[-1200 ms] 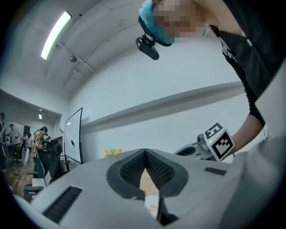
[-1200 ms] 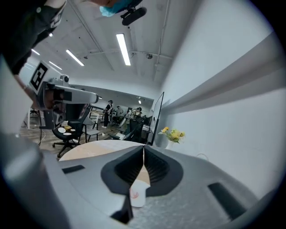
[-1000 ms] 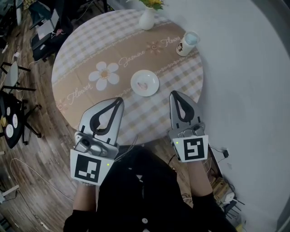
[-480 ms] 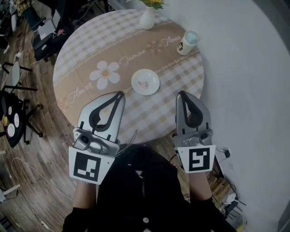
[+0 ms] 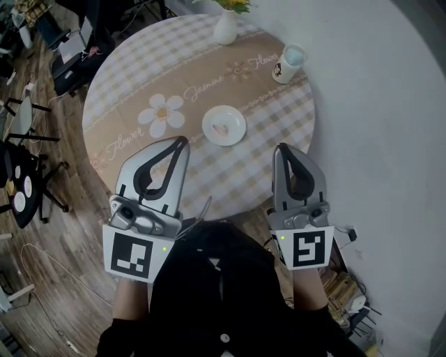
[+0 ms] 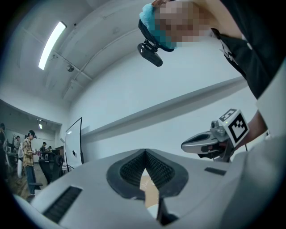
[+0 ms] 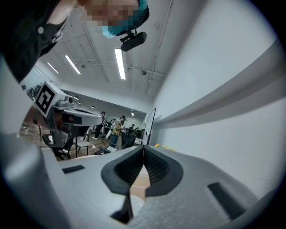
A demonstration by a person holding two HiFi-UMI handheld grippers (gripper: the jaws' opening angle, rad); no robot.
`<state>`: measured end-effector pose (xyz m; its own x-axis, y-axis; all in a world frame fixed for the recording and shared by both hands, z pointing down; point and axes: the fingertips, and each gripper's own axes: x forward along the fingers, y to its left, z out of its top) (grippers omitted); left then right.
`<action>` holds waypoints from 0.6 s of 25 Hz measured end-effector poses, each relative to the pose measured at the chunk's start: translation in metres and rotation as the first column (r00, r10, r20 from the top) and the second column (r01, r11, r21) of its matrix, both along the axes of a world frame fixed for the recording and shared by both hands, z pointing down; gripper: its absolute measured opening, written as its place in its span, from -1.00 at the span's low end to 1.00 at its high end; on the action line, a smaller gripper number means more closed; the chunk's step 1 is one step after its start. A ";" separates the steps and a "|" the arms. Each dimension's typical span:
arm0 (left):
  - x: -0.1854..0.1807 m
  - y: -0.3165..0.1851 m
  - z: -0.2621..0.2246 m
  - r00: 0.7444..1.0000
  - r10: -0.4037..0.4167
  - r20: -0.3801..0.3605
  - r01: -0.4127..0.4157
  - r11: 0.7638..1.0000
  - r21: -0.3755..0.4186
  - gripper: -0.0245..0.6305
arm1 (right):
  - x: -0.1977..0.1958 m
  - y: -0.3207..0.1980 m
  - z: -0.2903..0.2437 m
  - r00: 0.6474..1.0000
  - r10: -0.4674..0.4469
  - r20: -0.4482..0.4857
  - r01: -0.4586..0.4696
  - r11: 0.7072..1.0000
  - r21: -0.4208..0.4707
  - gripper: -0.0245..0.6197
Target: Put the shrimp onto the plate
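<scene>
Near the table's [image 5: 139, 77] middle the shrimp [image 5: 221, 129] lies on the white plate [image 5: 233, 118], well apart from both grippers; the left gripper [image 5: 182, 143] and right gripper [image 5: 281, 148] hang over the near edge, jaws clenched together on nothing

One plate [image 5: 208, 123], one shrimp [image 5: 221, 129], one vase [image 5: 226, 29], one cup [image 5: 289, 65], two hand-held grippers [image 5: 182, 142] [image 5: 282, 149].

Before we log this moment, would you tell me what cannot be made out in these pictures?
- Pale pink item on the small round white plate: head view, too small to confirm as shrimp.
- Yellow flowers in the white vase: cut by head view's top edge.
- Plate in both gripper views: hidden behind the left gripper and right gripper bodies.
</scene>
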<state>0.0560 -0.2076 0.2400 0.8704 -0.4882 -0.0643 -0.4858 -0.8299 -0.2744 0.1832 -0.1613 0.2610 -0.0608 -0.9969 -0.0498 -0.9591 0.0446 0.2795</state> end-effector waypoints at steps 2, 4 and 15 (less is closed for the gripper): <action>0.000 0.000 -0.001 1.000 0.000 -0.002 0.000 1.000 0.002 -0.93 | -0.001 0.000 0.001 1.000 -0.001 0.001 0.001 1.000 -0.003 -0.91; 0.001 0.000 0.000 1.000 0.001 -0.003 -0.001 1.000 0.003 -0.93 | -0.002 0.000 0.002 1.000 -0.003 0.001 0.003 1.000 -0.005 -0.92; -0.001 0.000 0.002 1.000 -0.012 0.002 0.012 1.000 0.000 -0.93 | -0.004 -0.001 -0.001 0.998 -0.023 0.052 0.023 1.000 0.000 -0.92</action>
<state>0.0547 -0.2079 0.2419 0.8647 -0.4984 -0.0624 -0.4949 -0.8241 -0.2756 0.1788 -0.1625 0.2605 -0.0808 -0.9953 -0.0526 -0.9710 0.0667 0.2297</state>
